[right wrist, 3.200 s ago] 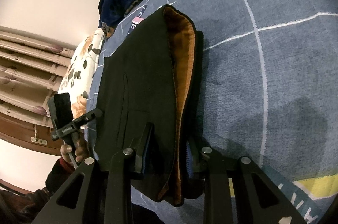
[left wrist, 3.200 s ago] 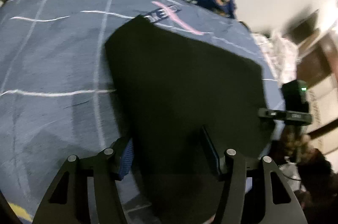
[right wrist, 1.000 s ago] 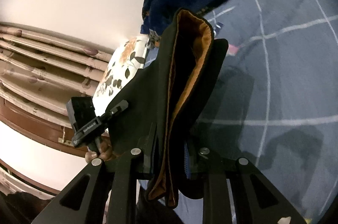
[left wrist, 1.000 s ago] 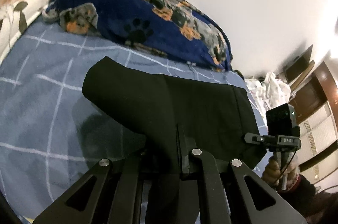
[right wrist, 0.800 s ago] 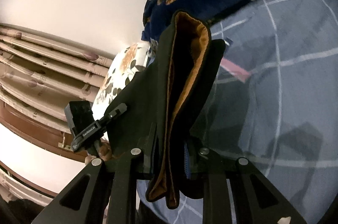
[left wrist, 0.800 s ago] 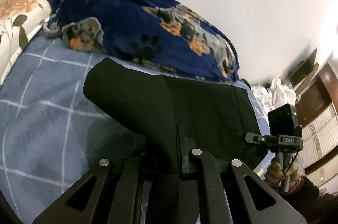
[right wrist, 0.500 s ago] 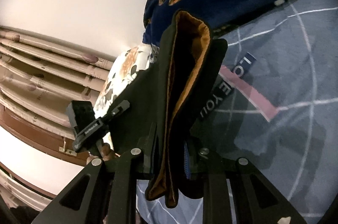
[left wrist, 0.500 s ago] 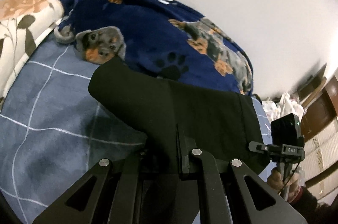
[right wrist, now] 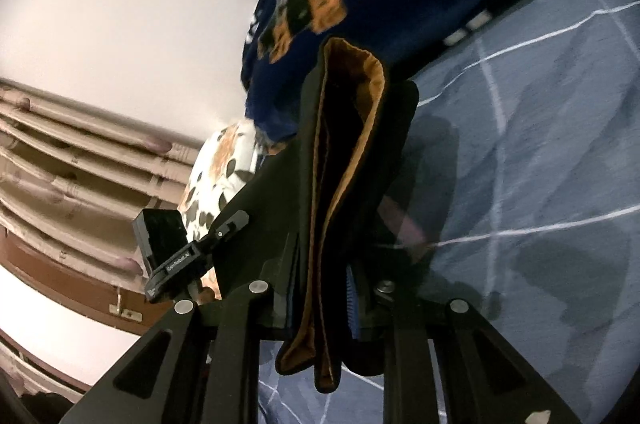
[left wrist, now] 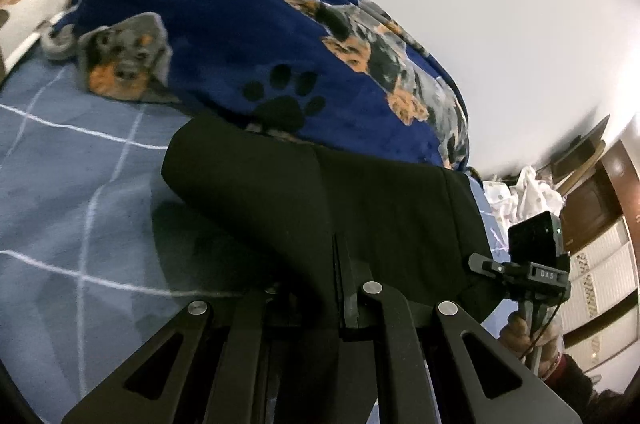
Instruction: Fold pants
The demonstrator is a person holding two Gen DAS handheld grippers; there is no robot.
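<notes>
Item: black pants [left wrist: 360, 208], held above the bed [left wrist: 72, 184], gripped between left claw [left wrist: 320, 308] and right claw [right wrist: 324, 288], both clenched. Risk: layers could slip apart if either grip loosens.

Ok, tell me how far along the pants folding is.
Done: the black pants are already doubled; the right wrist view shows stacked layers with the orange lining at the edge. In hand: the left tongs and right tongs each clamp an end, holding the bundle lifted above the blue checked bedspread. Left: lay it down, probably make a final fold, and release.
</notes>
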